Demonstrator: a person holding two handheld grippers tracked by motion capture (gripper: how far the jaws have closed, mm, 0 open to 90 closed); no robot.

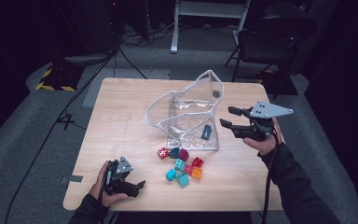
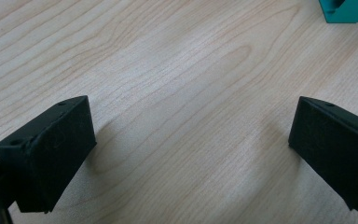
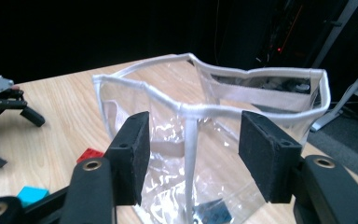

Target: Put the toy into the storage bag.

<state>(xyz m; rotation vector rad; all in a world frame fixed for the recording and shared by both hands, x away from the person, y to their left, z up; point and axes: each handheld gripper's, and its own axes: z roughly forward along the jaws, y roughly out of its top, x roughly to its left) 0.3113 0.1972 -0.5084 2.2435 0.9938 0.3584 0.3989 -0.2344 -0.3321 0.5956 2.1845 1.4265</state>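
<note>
A clear plastic bag with white piping stands open mouth up at the middle of the wooden table. A dark blue brick lies inside it. Several loose bricks in red, teal, magenta and orange lie just in front of the bag. My right gripper is held level at the bag's right side. Its jaws are open on either side of the bag's corner seam without pressing it. My left gripper rests near the front left edge, open, with bare wood between its jaws.
In the left gripper view a teal brick lies beyond the jaws at the top right. Behind the table are a dark chair, a white frame and floor cables.
</note>
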